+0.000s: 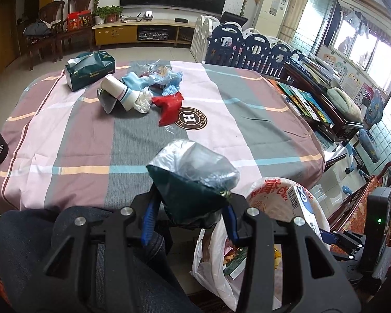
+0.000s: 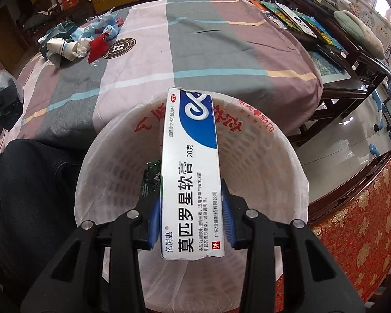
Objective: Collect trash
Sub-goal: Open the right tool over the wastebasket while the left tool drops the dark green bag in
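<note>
Ointment box (image 2: pixel 190 172), white and blue with black print, clamped lengthwise in right gripper (image 2: pixel 191 217) above bag-lined waste basket (image 2: pixel 286 161).
Pointing steeply down past near table edge (image 2: pixel 221 120). Left gripper (image 1: pixel 189 216) clenched on crumpled dark-green foil wrapper (image 1: pixel 190 182).

**Materials and surfaces at the table**

The tablecloth (image 1: pixel 73 140) is matt woven cloth. The ointment box (image 2: pixel 189 172) is smooth printed cardboard with a light gloss. The bin liner (image 2: pixel 107 182) is thin, cloudy white plastic film. The green wrapper (image 1: pixel 190 190) looks like glossy foil, silvery inside. The gripper fingers (image 1: pixel 150 219) are matt black plastic with ribbed blue pads and shiny metal screws.
</note>
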`<state>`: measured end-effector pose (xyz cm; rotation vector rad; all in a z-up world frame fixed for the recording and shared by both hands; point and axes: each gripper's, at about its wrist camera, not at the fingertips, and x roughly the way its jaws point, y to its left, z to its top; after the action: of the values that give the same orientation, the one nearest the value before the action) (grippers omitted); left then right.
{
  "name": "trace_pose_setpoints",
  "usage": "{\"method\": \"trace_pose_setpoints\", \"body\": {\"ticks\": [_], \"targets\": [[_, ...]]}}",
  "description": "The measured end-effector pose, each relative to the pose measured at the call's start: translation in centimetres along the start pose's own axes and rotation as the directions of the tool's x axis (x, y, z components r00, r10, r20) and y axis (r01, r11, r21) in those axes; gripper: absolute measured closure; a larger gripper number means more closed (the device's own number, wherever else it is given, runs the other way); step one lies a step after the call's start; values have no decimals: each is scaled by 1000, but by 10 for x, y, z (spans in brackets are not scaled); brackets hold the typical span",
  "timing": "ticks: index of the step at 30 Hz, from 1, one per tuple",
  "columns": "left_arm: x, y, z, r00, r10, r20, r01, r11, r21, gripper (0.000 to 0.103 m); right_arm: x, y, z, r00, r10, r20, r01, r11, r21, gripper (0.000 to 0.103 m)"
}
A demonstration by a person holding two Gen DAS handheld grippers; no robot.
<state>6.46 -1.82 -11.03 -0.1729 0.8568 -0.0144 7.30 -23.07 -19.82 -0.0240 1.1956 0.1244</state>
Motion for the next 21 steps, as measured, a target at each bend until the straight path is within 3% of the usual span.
{"method": "trace_pose_setpoints", "body": {"ticks": [2,6,8,13,18,21], "targets": [[1,0,-1,1000,-3,-5,3,1000,3,59,4,-1,-2,1000,11,-19,-11,1000,4,62],[4,-1,-2,1000,-10,-21,10,1000,4,59,1,-12,-1,999,40,-14,-39,996,76,45],[6,0,-2,1000,-11,-25,11,1000,4,59,-5,-21,2,998,60,8,-61,990,126,40],[12,-6,-5,998,-31,-55,33,999,20,59,-26,-45,9,993,51,108,-75,970,231,39],[27,-38,-12,982,-137,-130,152,982,111,59,-54,-67,15,974,13,228,-85,947,309,38],[40,-74,-28,955,-194,-226,247,940,235,58,-68,-79,18,960,-18,278,-82,936,343,37]]}}
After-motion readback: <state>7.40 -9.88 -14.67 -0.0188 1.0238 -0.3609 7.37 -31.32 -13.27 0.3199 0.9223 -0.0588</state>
